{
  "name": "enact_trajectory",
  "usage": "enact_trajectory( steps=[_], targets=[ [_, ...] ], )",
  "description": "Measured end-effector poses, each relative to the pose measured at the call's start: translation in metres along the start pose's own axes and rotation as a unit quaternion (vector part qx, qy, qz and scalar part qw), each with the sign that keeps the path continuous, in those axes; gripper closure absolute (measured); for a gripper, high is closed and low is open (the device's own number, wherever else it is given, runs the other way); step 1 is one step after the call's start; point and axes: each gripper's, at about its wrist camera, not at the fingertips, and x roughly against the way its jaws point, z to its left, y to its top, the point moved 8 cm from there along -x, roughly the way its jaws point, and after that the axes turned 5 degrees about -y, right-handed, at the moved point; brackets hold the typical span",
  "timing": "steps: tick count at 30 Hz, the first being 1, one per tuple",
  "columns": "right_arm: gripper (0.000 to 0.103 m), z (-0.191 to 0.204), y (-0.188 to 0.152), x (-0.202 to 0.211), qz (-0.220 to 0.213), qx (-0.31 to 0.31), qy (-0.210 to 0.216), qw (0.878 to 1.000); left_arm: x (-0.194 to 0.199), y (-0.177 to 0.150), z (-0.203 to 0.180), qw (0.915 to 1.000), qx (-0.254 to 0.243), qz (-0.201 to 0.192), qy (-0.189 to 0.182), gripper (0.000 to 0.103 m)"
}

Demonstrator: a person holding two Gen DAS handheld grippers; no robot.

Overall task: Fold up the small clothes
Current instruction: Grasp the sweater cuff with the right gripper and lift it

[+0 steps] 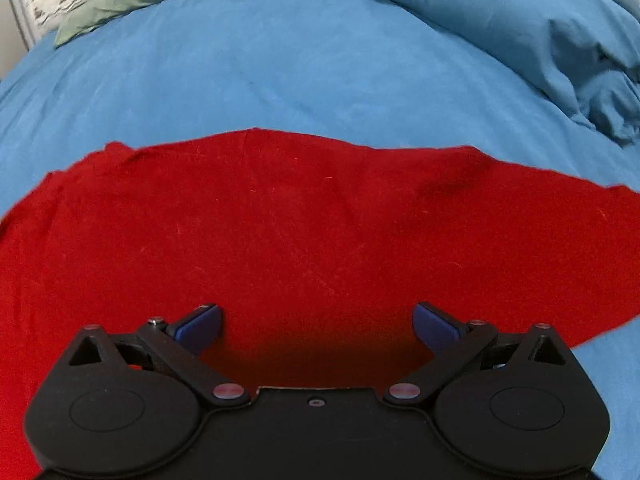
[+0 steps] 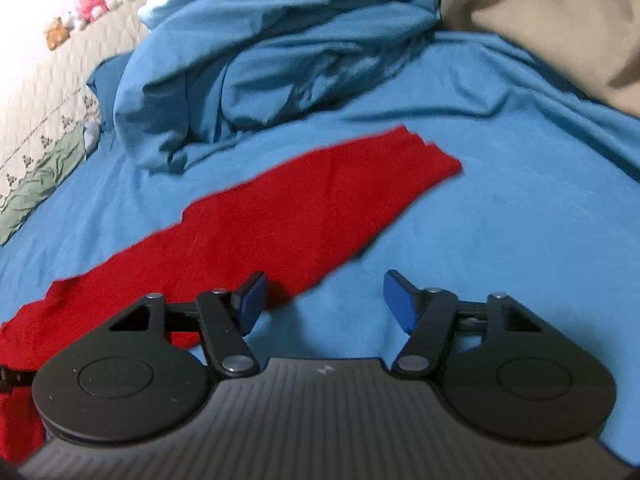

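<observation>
Big blue bed sheet (image 1: pixel 280 72) everywhere, spread flat, with a bunched blue blanket (image 2: pixel 280 52) up at 12 o'clock in the right view. Red cloth (image 1: pixel 304 232) lying flat on the sheet, long and mostly smooth, one soft bump near 1 o'clock in the left view.

Best way to fold, as a guess: grab one edge only, pinch just the top layer, lift a little, carry over to the far edge, lay down gently. Going slow probably helps, since soft cloth slips and bunches. Both corners lined up before letting go.

Left gripper (image 1: pixel 316 324) right over the red cloth, jaws wide apart, holding nothing. Red filling the whole gap between the blue pads (image 1: pixel 200 326), stretching out from 9 o'clock to 3 o'clock.

Right gripper (image 2: pixel 324 300) beside the red cloth (image 2: pixel 304 216), jaws wide apart too, nothing inside. Cloth edge running from 8 o'clock up to 1 o'clock, just past the left pad (image 2: pixel 252 300). Mostly bare sheet in the gap.
</observation>
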Motion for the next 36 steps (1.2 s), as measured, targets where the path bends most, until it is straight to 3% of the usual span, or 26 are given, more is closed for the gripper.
enact_trajectory(
  steps=[3, 8, 13, 18, 21, 23, 25, 29, 32, 36],
  targets=[
    [0.039, 0.001, 0.010, -0.015, -0.006, -0.009, -0.001, 1.000, -0.003, 0.000, 0.000, 1.0000, -0.004, -0.001, 0.007, 0.000],
    [0.075, -0.003, 0.022, -0.033, 0.003, -0.039, -0.015, 0.999, -0.005, 0.000, 0.001, 0.9998, -0.006, 0.018, 0.003, 0.000],
    [0.082, 0.007, 0.037, -0.023, 0.010, -0.053, 0.004, 0.999, 0.005, 0.006, 0.013, 0.9989, -0.005, 0.040, -0.024, 0.000],
    [0.083, 0.070, 0.061, 0.020, -0.012, -0.032, 0.105, 0.994, 0.050, 0.011, 0.050, 0.9991, -0.023, -0.034, -0.006, 0.000],
    [0.083, 0.142, 0.070, 0.053, -0.026, 0.002, 0.184, 0.983, 0.080, 0.006, 0.084, 0.9983, -0.005, -0.057, -0.014, 0.000],
    [0.083, 0.202, 0.066, 0.078, -0.029, 0.023, 0.247, 0.968, 0.097, 0.001, 0.114, 0.9973, 0.015, -0.071, -0.014, 0.000],
    [0.083, 0.259, 0.050, 0.099, -0.024, 0.063, 0.296, 0.953, 0.114, -0.005, 0.142, 0.9959, 0.034, -0.083, -0.011, 0.000],
    [0.083, 0.368, -0.029, 0.123, 0.021, 0.150, 0.373, 0.916, 0.137, -0.026, 0.202, 0.9933, 0.063, -0.092, 0.031, 0.000],
    [0.083, 0.416, -0.109, 0.117, 0.080, 0.197, 0.381, 0.900, 0.146, -0.044, 0.241, 0.9910, 0.066, -0.094, 0.067, 0.000],
    [0.083, 0.437, -0.190, 0.103, 0.124, 0.257, 0.358, 0.889, 0.146, -0.071, 0.273, 0.9906, 0.073, -0.076, 0.088, 0.000]
  ],
)
